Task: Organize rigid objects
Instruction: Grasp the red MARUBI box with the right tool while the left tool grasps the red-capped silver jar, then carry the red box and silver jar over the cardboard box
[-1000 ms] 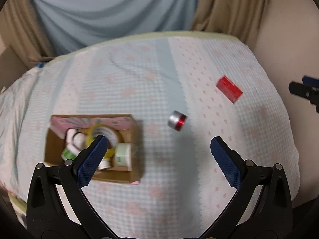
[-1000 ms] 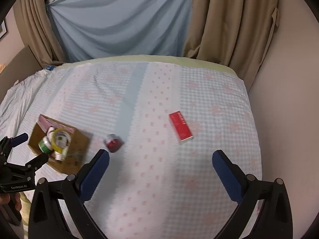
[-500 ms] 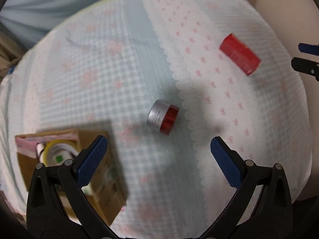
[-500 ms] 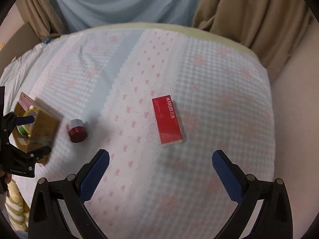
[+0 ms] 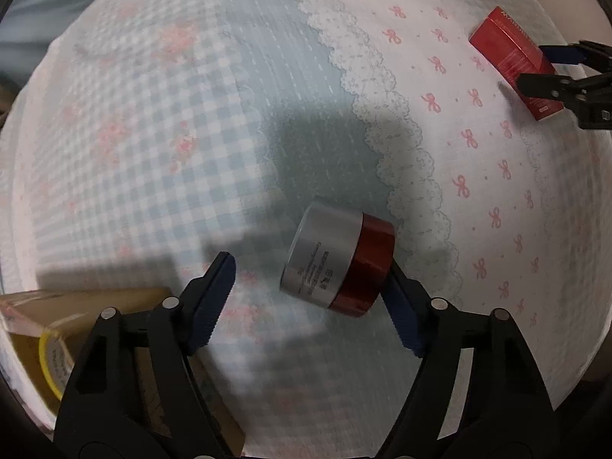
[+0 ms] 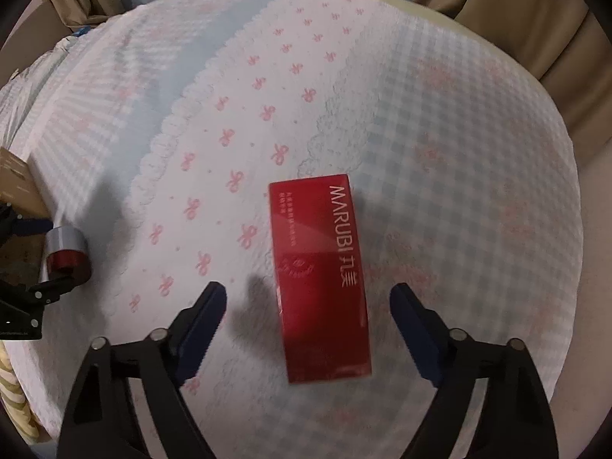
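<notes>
On the bed [image 6: 478,145]: jar and box lie apart.
Left tool [image 5: 313,287]: closing, unclenched, straddles silver-red jar [image 5: 336,264].
Right tool [image 6: 306,329]: closing, unclenched, straddles red box [image 6: 317,267].

A bed [image 6: 459,160] carries everything, under a cover patterned in blue-and-white check, pale blue and white with pink bows, the bands edged in lace scallops. In the right wrist view a red box [image 6: 319,279] lies flat at centre. Well apart from it, at nine o'clock, a silver-and-red jar [image 6: 67,250] lies on its side. A cardboard box [image 6: 17,187] stands just beyond the jar, at the left edge.
</notes>
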The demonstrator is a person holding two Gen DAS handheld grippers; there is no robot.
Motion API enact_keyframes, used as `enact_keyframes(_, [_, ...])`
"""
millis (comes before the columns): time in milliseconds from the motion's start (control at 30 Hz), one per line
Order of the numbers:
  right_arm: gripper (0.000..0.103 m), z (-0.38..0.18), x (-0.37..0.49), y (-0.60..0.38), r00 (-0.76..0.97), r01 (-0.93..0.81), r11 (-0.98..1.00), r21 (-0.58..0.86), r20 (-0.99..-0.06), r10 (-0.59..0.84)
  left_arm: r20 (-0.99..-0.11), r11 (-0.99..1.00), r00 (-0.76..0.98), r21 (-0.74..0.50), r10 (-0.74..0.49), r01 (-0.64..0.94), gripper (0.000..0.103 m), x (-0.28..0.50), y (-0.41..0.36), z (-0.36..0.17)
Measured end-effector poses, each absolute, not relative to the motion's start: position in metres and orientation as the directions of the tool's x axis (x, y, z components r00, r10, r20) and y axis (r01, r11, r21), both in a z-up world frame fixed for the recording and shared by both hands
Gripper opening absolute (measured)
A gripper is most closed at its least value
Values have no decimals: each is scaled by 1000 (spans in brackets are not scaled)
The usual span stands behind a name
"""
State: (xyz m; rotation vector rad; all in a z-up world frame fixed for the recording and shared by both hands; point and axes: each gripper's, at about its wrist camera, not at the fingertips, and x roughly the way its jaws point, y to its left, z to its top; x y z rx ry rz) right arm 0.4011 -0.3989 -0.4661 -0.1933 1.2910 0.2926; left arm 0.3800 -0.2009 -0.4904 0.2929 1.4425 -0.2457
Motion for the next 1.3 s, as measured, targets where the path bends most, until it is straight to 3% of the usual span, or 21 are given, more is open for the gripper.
enact_keyframes(133, [58,-475,405,-400,227,-304,953,8,-970,81,-994,933,88,-23,-59,358,50,382,-203,-494])
enact_keyframes(200, [40,-478,404,-400,223,-301,953,-4,-972,66,-995,929,82,-25,-59,371,45,382,-207,-496])
enact_keyframes(500, [39,-477,397,-397,236,-277,960,-39,-971,29,-992,940,90,-50,-85,337,43,382,-209,-498])
enact_keyframes(833, [39,-446,387,-419,237,-144,987,68,-966,101,-985,958,109,-99,-132,269,38,384,-196,-471])
enact_keyframes(1300, [39,-306,316,-417,382,-47,992,117,-916,126,-924,956,294,-180,-245,230,38,339,-192,-334])
